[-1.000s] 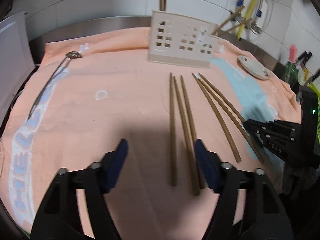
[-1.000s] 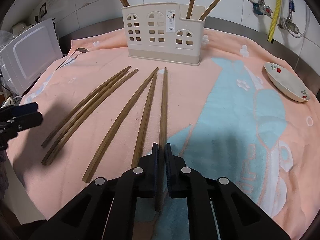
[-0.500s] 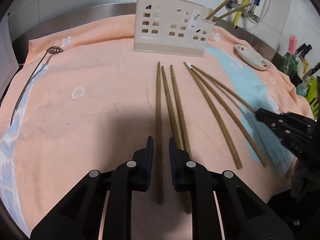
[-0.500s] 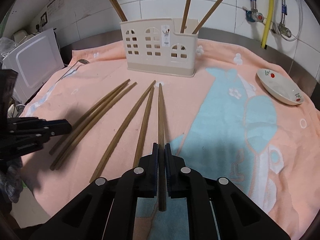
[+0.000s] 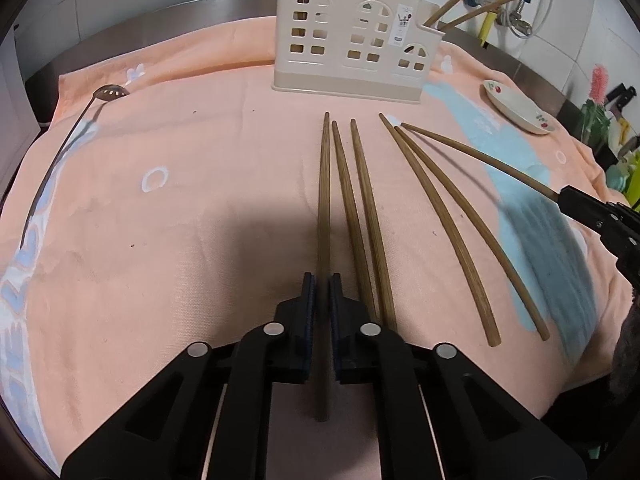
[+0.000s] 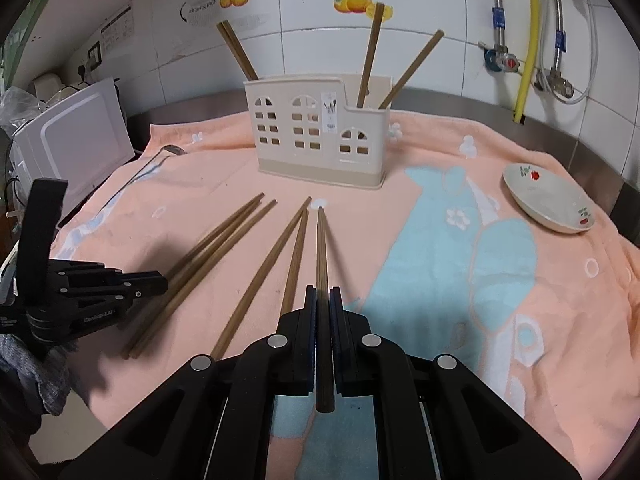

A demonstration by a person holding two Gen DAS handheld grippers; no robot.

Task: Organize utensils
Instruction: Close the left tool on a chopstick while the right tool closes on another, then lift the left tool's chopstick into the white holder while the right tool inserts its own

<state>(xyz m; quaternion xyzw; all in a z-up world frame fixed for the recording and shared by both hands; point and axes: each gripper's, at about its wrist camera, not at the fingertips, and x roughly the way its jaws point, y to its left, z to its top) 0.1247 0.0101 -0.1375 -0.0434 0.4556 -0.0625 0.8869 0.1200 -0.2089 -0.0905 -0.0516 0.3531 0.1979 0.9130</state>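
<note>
Several brown chopsticks lie on the peach towel [image 5: 180, 240] in front of the beige utensil holder [image 5: 352, 60], which has a few chopsticks standing in it [image 6: 370, 52]. My left gripper [image 5: 322, 280] is shut on the leftmost chopstick [image 5: 324, 184], which still rests on the towel. Two more chopsticks [image 5: 360, 208] lie just right of it, and another pair [image 5: 440, 232] lies further right. My right gripper [image 6: 322, 300] is shut on one chopstick [image 6: 321, 248] and holds it lifted, tip towards the holder [image 6: 320, 132]. The left gripper [image 6: 162, 282] shows at the left of the right wrist view.
A slotted metal spoon [image 5: 110, 91] lies at the towel's far left. A small white dish [image 6: 548, 196] sits at the right. A white appliance [image 6: 72, 140] stands off the left edge. Pipes and a yellow hose [image 6: 528, 40] run down the tiled wall.
My left gripper moved over the leftmost chopstick and closed on it. My right gripper rose with its chopstick, which has come off the towel.
</note>
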